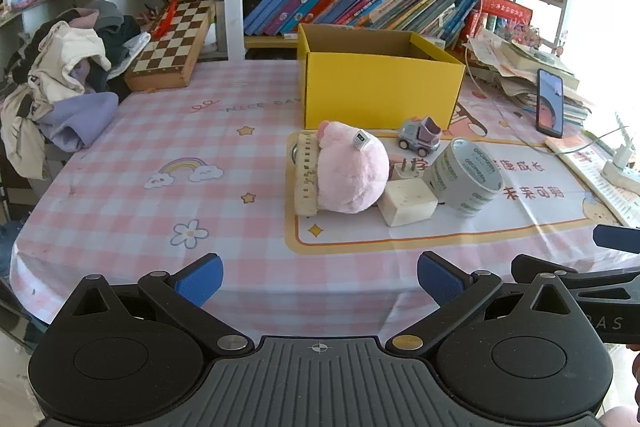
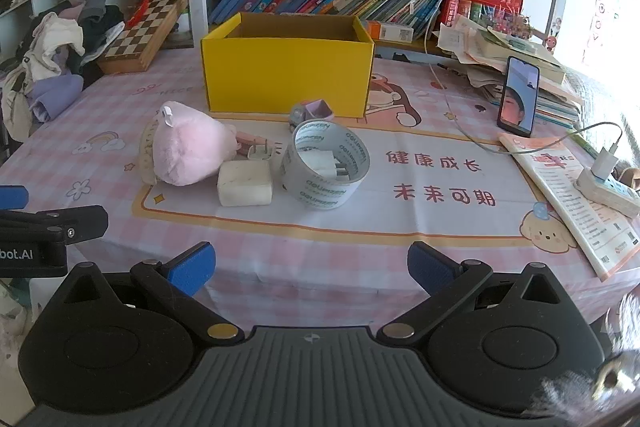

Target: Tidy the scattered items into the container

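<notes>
Left wrist view: nearest the lens, the left gripper (image 1: 319, 279) hangs over the near edge of the surface (image 1: 132, 187) with its blue-padded fingers (image 1: 200, 279) spread wide and nothing between them. The right wrist view shows the right gripper (image 2: 311, 269) the same way, fingers (image 2: 192, 269) far apart and empty, also at the near edge.

Further in, the scattered items sit in a tight cluster on the printed mat: a white charger block (image 2: 245, 183) at the front, touching a pink plush toy (image 2: 188, 145) on its left. A cream strap (image 1: 306, 175) lies against the plush's far-left side. A small white plug (image 2: 261, 151) stands just behind the block. A roll of tape (image 2: 325, 165) rests tilted just right of the block, with another small plug visible through its hole. Behind the tape is a grey toy car (image 1: 420, 137).

Beyond them all stands the yellow box (image 2: 286, 67), open at the top, upright, close behind the car
</notes>
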Motion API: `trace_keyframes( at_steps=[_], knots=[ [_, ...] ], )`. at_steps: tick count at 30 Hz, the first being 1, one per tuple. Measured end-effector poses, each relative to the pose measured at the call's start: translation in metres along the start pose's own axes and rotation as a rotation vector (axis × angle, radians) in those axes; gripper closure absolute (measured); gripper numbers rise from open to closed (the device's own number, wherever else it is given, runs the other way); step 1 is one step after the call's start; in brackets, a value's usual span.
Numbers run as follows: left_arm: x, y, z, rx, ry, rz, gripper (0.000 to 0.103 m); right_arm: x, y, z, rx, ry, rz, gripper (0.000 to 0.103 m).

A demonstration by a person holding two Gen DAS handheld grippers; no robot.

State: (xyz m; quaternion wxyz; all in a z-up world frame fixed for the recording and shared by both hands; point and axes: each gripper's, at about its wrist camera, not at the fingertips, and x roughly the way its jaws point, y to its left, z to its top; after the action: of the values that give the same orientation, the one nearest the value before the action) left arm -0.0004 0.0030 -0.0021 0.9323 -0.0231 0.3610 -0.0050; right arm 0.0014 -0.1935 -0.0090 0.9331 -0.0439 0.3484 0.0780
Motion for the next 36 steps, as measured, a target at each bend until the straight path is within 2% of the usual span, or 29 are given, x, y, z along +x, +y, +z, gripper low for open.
trace_keyframes(
  at_steps=[36],
  knots=[
    [0.001,-0.007,0.003,0.035,-0.01,-0.014,0.0,0.0,-0.009,-0.002,0.049,0.003,0.046,0.0]
  ],
)
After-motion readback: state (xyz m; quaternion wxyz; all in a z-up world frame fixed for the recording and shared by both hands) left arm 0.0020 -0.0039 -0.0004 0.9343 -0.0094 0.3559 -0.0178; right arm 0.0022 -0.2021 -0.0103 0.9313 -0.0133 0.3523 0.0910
